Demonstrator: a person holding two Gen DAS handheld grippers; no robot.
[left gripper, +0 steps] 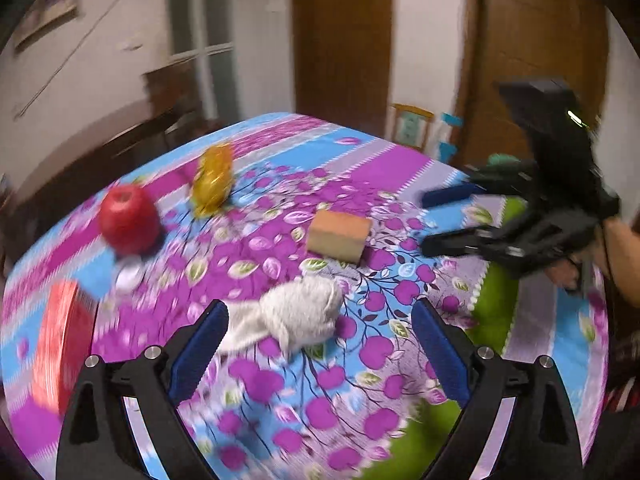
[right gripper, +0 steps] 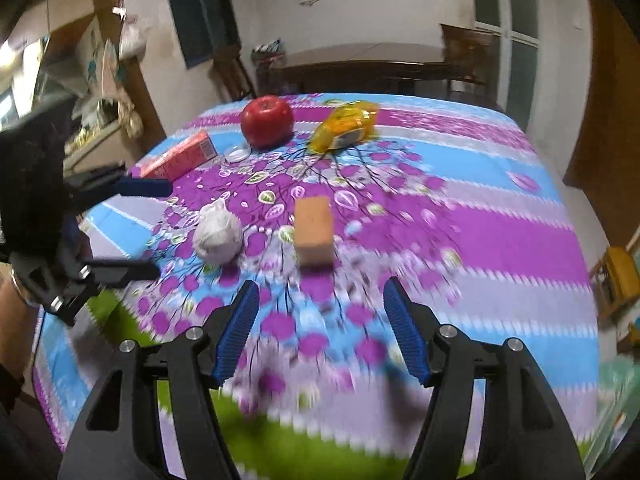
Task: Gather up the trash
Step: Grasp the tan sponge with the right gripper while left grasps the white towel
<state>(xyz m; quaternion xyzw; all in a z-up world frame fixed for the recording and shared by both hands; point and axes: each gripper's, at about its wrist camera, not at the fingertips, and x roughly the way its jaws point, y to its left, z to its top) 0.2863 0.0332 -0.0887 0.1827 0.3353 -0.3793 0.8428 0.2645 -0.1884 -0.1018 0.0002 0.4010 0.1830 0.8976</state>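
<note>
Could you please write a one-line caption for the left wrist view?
Open left gripper nearing a crumpled tissue on the floral tablecloth.

Plenty of open cloth on the surface (right gripper: 500,240) toward the right side and along the near edge, nothing sitting there. The middle is tighter: the tissue wad (right gripper: 218,236) and the sponge (right gripper: 314,230) sit side by side with a clear lane between them. Further back the apple (right gripper: 267,126), yellow wrapper (right gripper: 346,126), red box (right gripper: 178,156) and a small clear lid (right gripper: 237,155) crowd the far left corner. The left tongs (right gripper: 154,228) hang wide open just left of the wad, blocking that side. The right tongs (right gripper: 320,332), open and empty, face the sponge.
</note>
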